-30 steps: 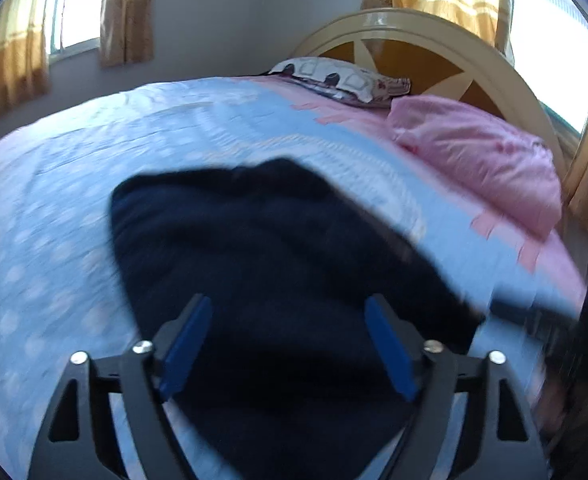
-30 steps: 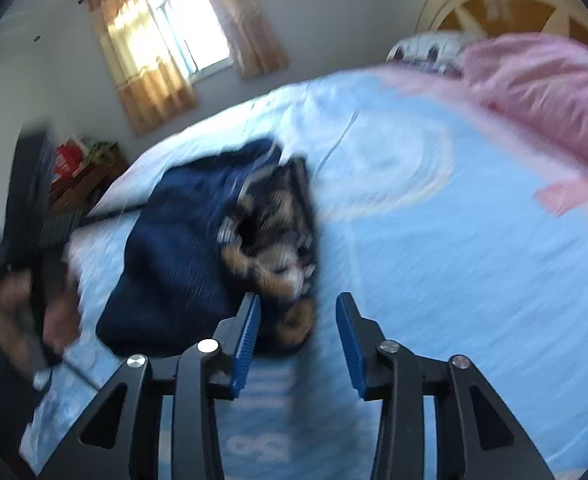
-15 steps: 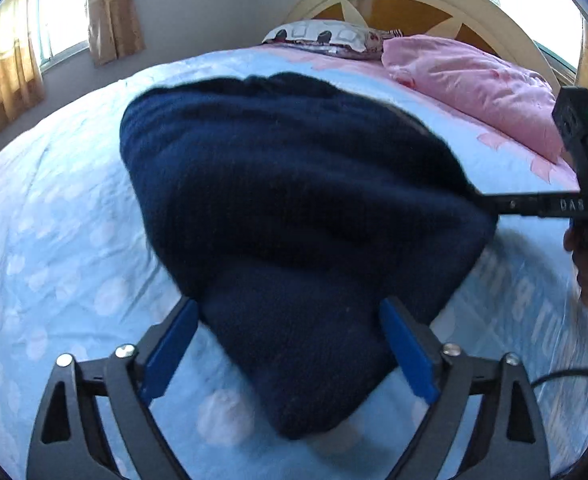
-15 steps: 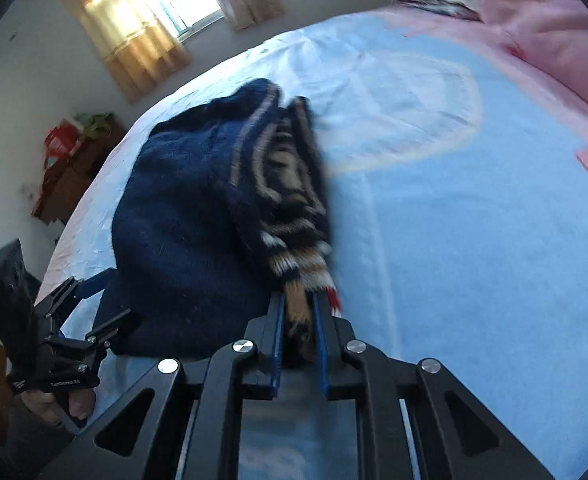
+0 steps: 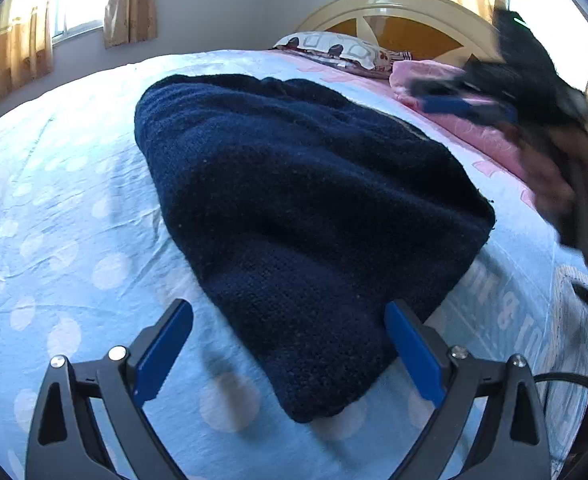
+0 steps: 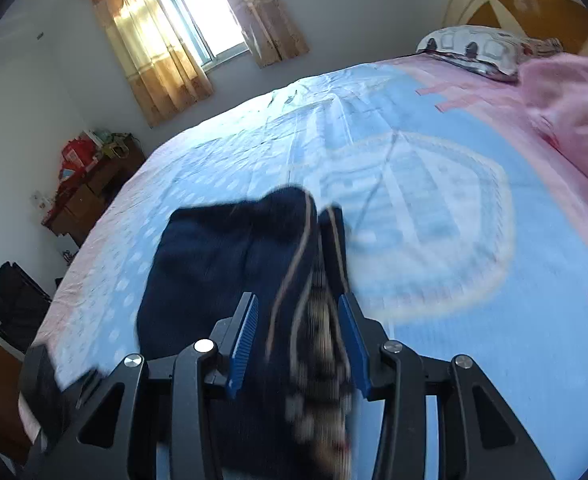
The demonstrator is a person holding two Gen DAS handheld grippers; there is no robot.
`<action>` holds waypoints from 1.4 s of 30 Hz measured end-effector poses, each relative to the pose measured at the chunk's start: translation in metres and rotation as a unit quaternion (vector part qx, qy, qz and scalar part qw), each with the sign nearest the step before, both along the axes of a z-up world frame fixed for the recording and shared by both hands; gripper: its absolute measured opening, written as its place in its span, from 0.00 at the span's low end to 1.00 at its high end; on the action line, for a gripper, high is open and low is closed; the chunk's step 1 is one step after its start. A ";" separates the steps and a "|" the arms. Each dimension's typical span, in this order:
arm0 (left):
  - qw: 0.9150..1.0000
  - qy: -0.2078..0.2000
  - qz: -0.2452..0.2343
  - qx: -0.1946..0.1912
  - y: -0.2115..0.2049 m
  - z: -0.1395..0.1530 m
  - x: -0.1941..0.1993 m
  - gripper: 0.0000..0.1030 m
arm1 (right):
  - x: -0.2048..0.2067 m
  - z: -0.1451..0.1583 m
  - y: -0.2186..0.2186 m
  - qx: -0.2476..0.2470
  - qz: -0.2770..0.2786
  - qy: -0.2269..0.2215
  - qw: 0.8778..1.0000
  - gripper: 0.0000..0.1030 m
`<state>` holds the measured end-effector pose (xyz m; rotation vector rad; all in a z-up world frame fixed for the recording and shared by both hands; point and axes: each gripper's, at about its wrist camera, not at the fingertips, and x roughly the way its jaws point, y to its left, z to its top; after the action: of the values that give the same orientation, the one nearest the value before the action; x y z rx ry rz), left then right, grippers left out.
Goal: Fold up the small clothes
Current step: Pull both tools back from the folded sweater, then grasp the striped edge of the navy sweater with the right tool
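A dark navy knitted sweater point(image 5: 294, 216) lies in a heap on the light blue bedsheet point(image 5: 53, 208). My left gripper point(image 5: 289, 356) is open and empty, its blue pads either side of the sweater's near corner. In the right wrist view the sweater point(image 6: 221, 264) shows a patterned brown-and-white knit edge point(image 6: 318, 344) that runs between the pads of my right gripper point(image 6: 300, 340). The right jaws are open with the edge loose between them. The right gripper also shows blurred in the left wrist view point(image 5: 474, 100), raised above the pink pillow.
A pink pillow point(image 6: 574, 108) and a patterned pillow point(image 5: 334, 50) lie by the curved headboard point(image 5: 394, 20). Curtained windows point(image 6: 197, 44) are on the far wall. A wooden cabinet with clutter point(image 6: 89, 176) and a black bag point(image 6: 13, 304) stand beside the bed.
My right gripper was shut on the sweater's patterned edge half a second ago; it has opened and risen. My left gripper has pulled back slightly and stayed open.
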<state>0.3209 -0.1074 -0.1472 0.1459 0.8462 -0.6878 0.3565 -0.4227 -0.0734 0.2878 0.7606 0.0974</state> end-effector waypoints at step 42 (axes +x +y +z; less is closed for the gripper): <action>0.999 0.048 -0.009 -0.016 0.010 -0.008 0.010 1.00 | -0.019 -0.057 0.025 -0.110 0.060 0.045 0.991 0.27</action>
<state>0.3304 -0.0976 -0.1556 0.0917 0.9263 -0.7300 0.3374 -0.3979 -0.1308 0.0357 0.8708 0.1132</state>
